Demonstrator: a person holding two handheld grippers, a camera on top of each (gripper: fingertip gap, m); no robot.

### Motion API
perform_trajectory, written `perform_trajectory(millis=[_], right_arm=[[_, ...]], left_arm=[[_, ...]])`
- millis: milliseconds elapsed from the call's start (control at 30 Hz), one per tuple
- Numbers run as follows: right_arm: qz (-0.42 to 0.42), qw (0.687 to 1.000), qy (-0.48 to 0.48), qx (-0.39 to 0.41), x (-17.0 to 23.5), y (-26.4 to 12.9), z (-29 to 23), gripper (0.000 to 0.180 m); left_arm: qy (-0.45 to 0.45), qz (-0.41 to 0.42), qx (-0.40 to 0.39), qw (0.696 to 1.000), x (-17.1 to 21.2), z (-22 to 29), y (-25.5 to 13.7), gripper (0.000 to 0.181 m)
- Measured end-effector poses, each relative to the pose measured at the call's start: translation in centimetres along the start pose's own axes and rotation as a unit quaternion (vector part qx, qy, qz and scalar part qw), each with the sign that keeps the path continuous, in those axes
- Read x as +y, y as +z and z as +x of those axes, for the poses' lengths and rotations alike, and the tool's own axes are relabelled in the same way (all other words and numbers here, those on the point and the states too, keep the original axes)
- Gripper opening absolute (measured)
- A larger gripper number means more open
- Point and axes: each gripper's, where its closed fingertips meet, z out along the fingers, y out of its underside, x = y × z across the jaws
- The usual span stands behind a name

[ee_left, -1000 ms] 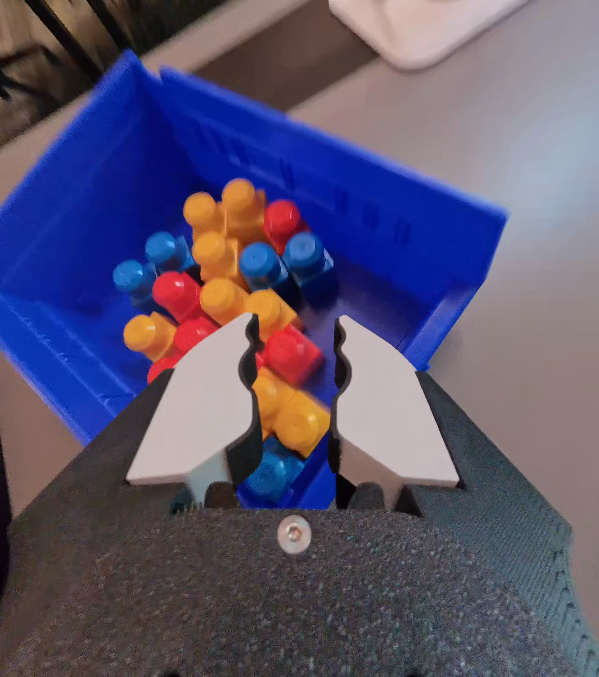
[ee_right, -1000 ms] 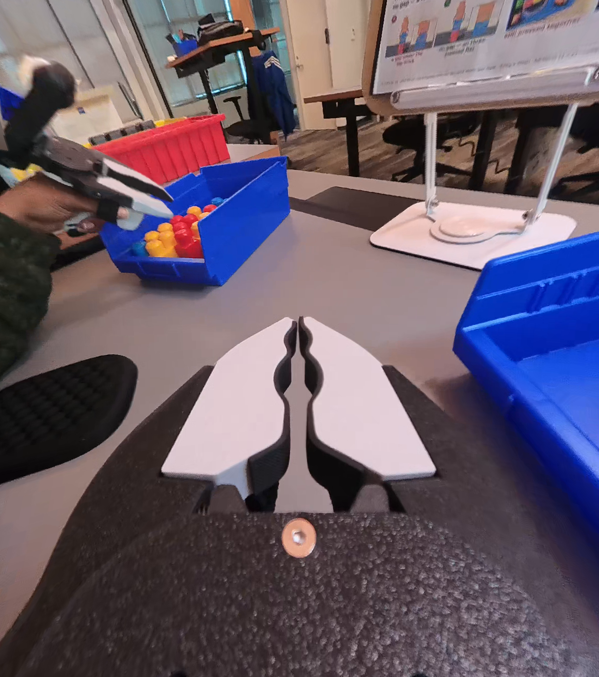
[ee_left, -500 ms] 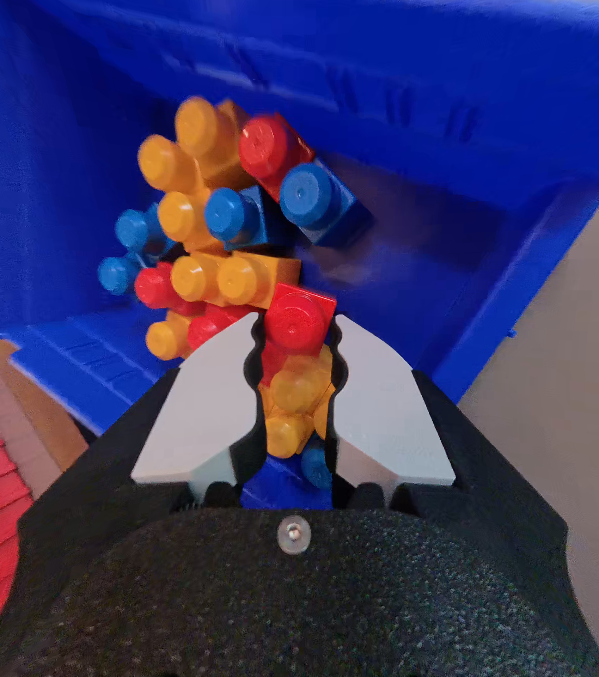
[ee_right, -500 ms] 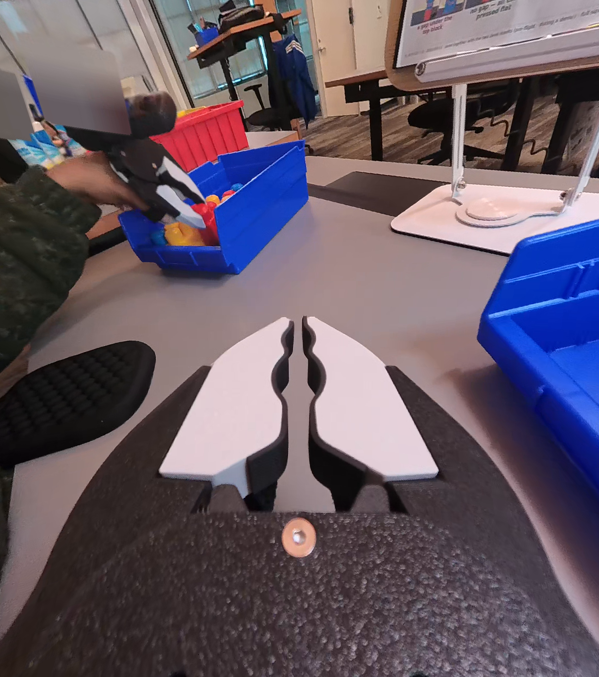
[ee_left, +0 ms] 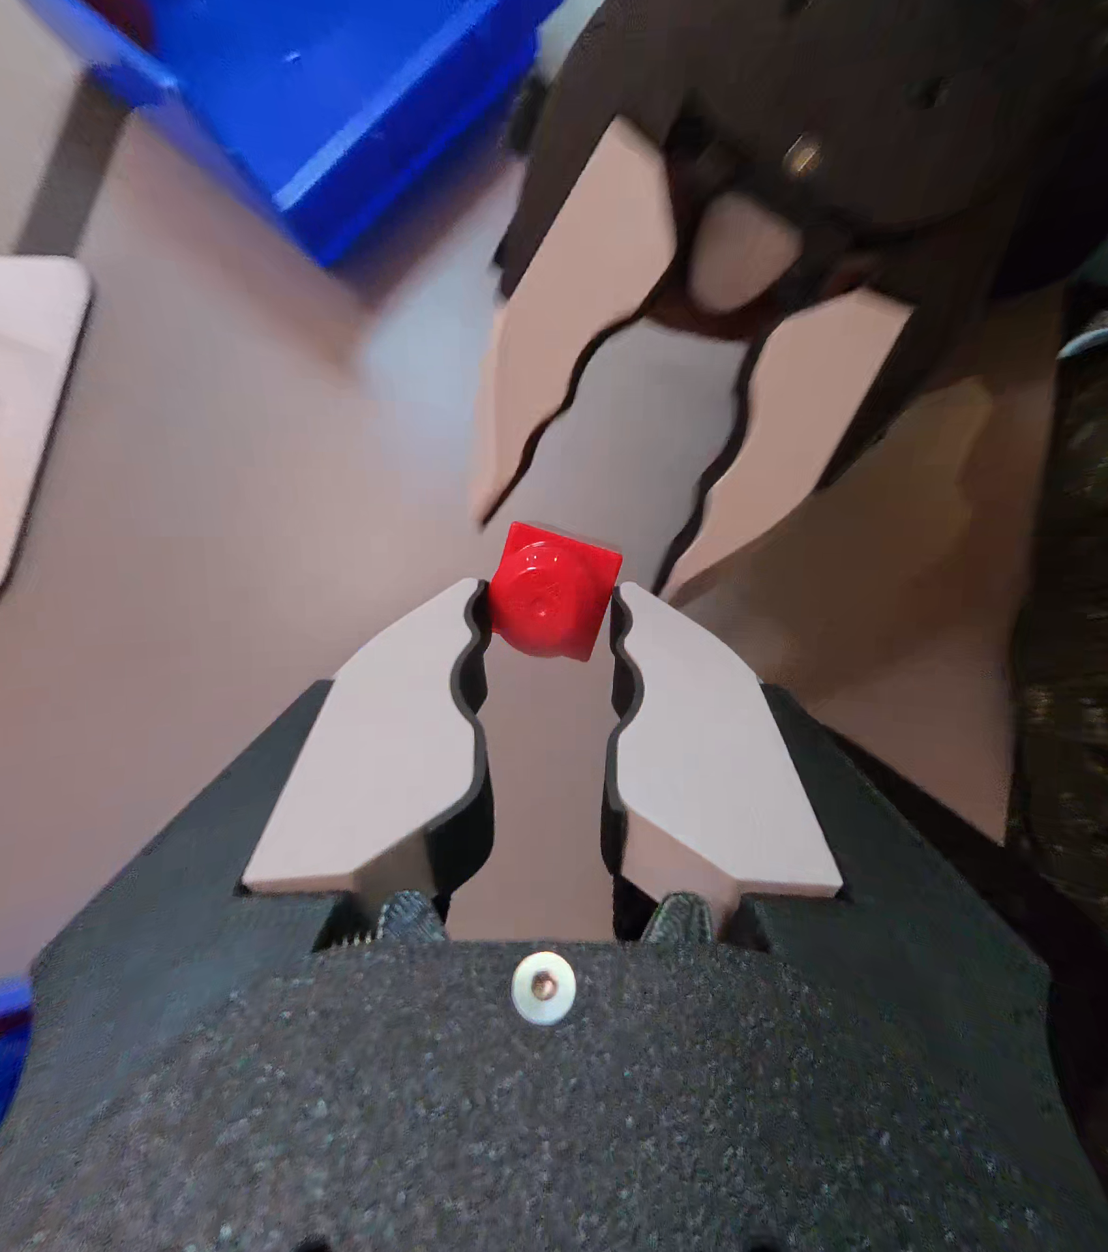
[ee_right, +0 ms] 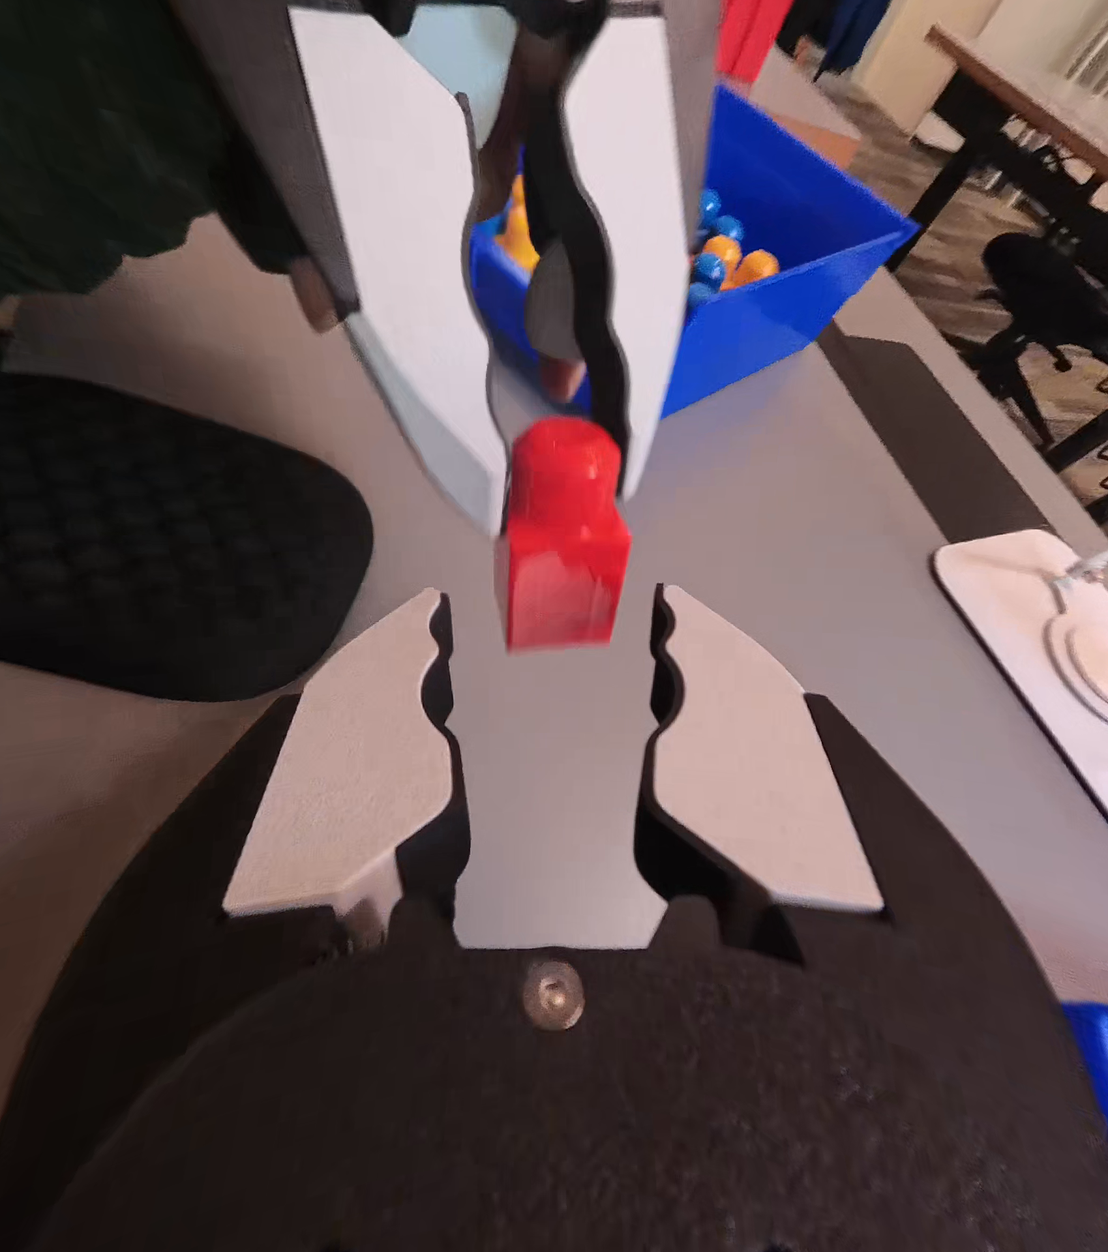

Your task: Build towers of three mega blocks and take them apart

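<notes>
Right tongs (ee_right: pixel 551 603): spread wide, empty, just short of the red block (ee_right: pixel 561 542).
Block: clenched by its stud in the left tongs (ee_left: pixel 547 596), above the surface (ee_right: pixel 774 488).
Far: bin (ee_right: pixel 781 271) of blocks.
Progress: first block fetched; no tower yet, stacking and dismantling remain.
Change: left tongs left the bin; right tongs opened.

Blue bin (ee_right: pixel 774 318) partly hidden; its blocks (ee_right: pixel 727 261) perhaps motion-blurred.
</notes>
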Motion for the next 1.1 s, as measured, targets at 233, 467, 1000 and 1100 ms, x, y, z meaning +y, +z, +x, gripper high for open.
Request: perform_trajectory(millis=[233, 467, 1000, 1100], right_arm=[[0.002, 0.999, 0.040, -0.027, 2.8, -1.3, 1.4, 0.037], [-0.060, 0.987, 0.134, -0.072, 10.3, -2.2, 3.2, 0.038], [-0.160, 0.978, 0.099, -0.096, 13.7, -3.2, 1.8, 0.043], [-0.142, 0.980, 0.104, -0.090, 13.0, -3.5, 2.1, 0.050]], left_arm=[[-0.001, 0.036, -0.075, 0.997, 0.7, -3.5, -4.3, 0.034], [-0.121, -0.091, -0.210, 0.966, 13.2, -11.7, -13.3, 0.037], [-0.103, -0.403, -0.115, 0.902, 25.8, -12.9, -12.1, 0.031], [-0.101, -0.382, -0.112, 0.912, 24.7, -12.9, -11.9, 0.029]])
